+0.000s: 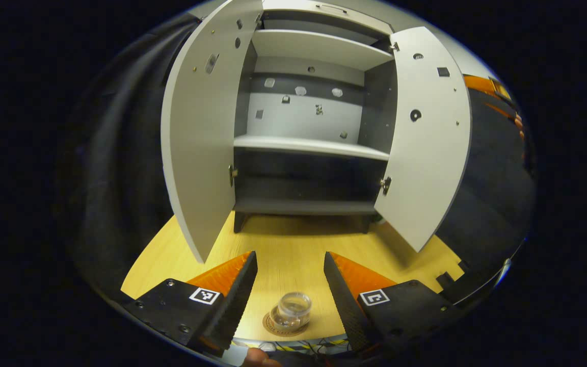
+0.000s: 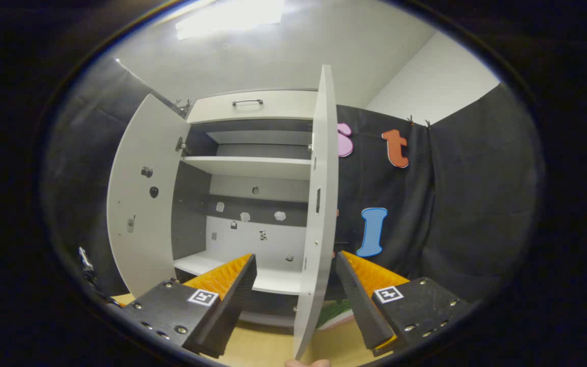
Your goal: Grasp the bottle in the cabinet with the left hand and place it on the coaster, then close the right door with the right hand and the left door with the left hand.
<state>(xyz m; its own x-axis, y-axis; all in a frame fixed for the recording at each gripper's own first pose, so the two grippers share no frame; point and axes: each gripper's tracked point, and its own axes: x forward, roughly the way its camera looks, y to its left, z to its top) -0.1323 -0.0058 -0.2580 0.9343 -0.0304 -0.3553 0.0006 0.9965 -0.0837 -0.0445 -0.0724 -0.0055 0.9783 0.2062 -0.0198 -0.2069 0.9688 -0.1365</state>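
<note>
Between the wide-open fingers of the left gripper point(image 1: 290, 272) stands the small clear plastic bottle point(image 1: 291, 310) on the round brown coaster point(image 1: 273, 326), on the light wooden surface point(image 1: 293, 244). Behind it, the grey cabinet point(image 1: 306, 145) has both doors open. Fingers of the right gripper point(image 2: 296, 272) are also spread wide, with the edge of the grey right door point(image 2: 319, 214) between them, untouched.

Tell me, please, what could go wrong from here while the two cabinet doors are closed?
1. The right door stands edge-on between the open fingers of the right gripper; a crooked push may let it slip off a finger.
2. The bottle on the coaster sits between the open fingers of the left gripper; moving off toward the left door could knock it over.
</note>
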